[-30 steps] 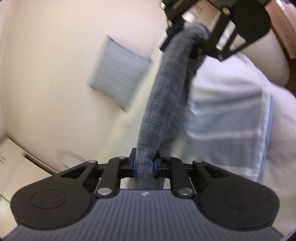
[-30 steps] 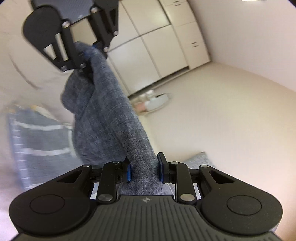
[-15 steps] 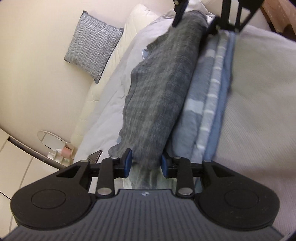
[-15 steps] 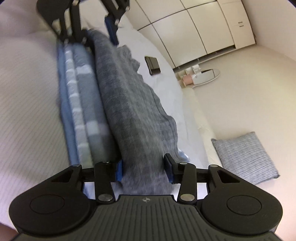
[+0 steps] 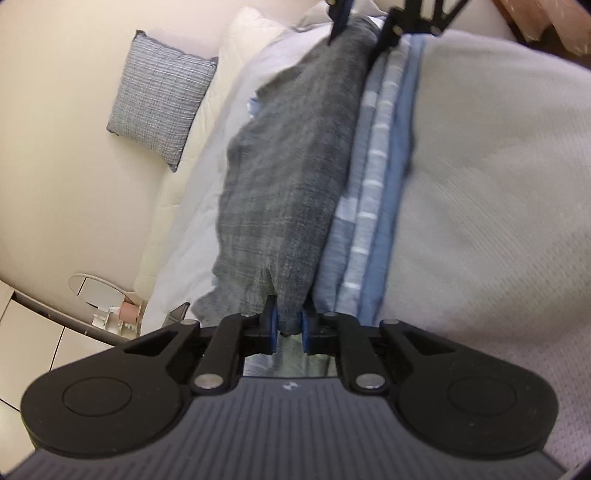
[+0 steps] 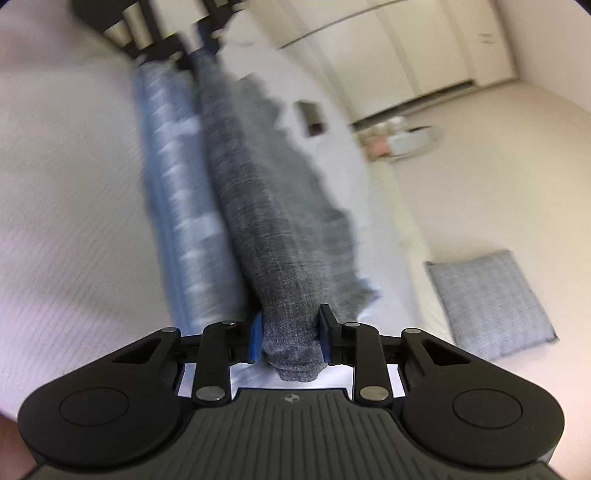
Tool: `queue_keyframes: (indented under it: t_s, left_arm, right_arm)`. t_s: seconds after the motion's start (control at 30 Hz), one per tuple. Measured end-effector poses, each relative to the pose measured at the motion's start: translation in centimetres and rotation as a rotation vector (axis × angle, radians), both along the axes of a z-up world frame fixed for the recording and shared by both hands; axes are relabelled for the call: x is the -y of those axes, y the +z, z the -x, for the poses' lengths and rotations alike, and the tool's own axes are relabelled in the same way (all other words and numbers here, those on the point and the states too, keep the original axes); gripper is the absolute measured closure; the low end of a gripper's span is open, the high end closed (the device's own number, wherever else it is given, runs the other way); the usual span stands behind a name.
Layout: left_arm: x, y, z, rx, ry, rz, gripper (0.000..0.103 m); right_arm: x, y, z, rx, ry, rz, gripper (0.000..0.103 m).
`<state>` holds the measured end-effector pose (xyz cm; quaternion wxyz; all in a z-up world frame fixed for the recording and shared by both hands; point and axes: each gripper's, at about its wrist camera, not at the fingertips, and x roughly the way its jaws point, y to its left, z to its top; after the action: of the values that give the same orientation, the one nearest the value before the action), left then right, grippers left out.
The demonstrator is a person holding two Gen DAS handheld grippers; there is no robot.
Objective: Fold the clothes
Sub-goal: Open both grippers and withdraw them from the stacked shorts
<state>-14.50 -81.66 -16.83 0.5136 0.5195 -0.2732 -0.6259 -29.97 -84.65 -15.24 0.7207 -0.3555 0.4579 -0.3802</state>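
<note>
A dark grey knit garment [image 5: 291,177] is stretched between my two grippers over the bed. My left gripper [image 5: 289,326] is shut on one end of it. My right gripper [image 6: 290,334] is shut on the other end [image 6: 273,229]. Each gripper shows at the top of the other's view: the right gripper [image 5: 364,27] in the left wrist view, the left gripper [image 6: 184,42] in the right wrist view. A folded blue and white striped cloth [image 5: 376,184] lies beside and partly under the garment, also seen in the right wrist view [image 6: 177,199].
A white textured bedspread [image 5: 491,192] covers the bed. A grey checked cushion [image 5: 160,96] lies on the cream floor beside it. A dark phone [image 6: 314,116] lies on the pale sheet. An oval mirror with small items [image 6: 402,138] sits near the wardrobe doors.
The garment came down from hanging in the air and is now stretched out low over the bed beside the striped cloth. Both grippers spread apart and still hold its ends.
</note>
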Motion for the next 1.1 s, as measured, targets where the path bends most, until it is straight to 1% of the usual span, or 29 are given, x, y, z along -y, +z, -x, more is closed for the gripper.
queue_keyframes:
  t_s: [0.03, 0.17, 0.33, 0.47, 0.57, 0.6, 0.7, 0.87, 0.93, 0.97, 1.1]
  left_arm:
    - [-0.1, 0.0, 0.0, -0.003, 0.003, 0.0, 0.093]
    - [-0.7, 0.1, -0.5, -0.013, 0.025, -0.013, 0.092]
    - [-1.3, 1.0, -2.1, -0.06, 0.083, -0.027, 0.092]
    - [-3.1, 2.9, -3.2, -0.166, 0.125, -0.011, 0.092]
    - [-3.5, 4.8, -3.2, -0.27, 0.133, 0.01, 0.092]
    - [-3.5, 5.5, -3.1, -0.306, 0.132, 0.017, 0.092]
    - [-3.2, 6.6, -2.3, -0.383, 0.118, 0.015, 0.092]
    - [0.2, 6.1, -1.2, -0.437, 0.131, -0.015, 0.092]
    - [1.4, 5.8, -0.9, -0.454, 0.138, -0.026, 0.092]
    - [1.5, 5.2, -1.0, -0.455, 0.145, -0.03, 0.092]
    - [1.9, 4.4, -1.7, -0.475, 0.168, -0.041, 0.092]
  right_arm:
    - [0.4, -0.4, -0.2, -0.01, 0.002, -0.005, 0.075]
    - [0.3, -0.2, -0.3, 0.001, -0.014, -0.007, 0.074]
    - [-0.9, 0.2, 0.4, 0.022, -0.043, -0.02, 0.074]
    - [-2.8, 0.7, 1.3, 0.05, -0.066, -0.029, 0.074]
    - [-3.9, 1.6, 2.2, 0.114, -0.086, -0.053, 0.073]
    - [-4.0, 2.0, 2.4, 0.152, -0.097, -0.068, 0.073]
    - [-2.8, 3.6, 2.9, 0.335, -0.152, -0.138, 0.073]
    - [-0.7, 6.2, 3.8, 0.64, -0.244, -0.255, 0.073]
    - [0.6, 6.7, 4.1, 0.754, -0.281, -0.309, 0.073]
    - [1.2, 6.5, 4.2, 0.789, -0.298, -0.339, 0.073]
    - [2.9, 4.6, 4.3, 0.836, -0.345, -0.44, 0.073]
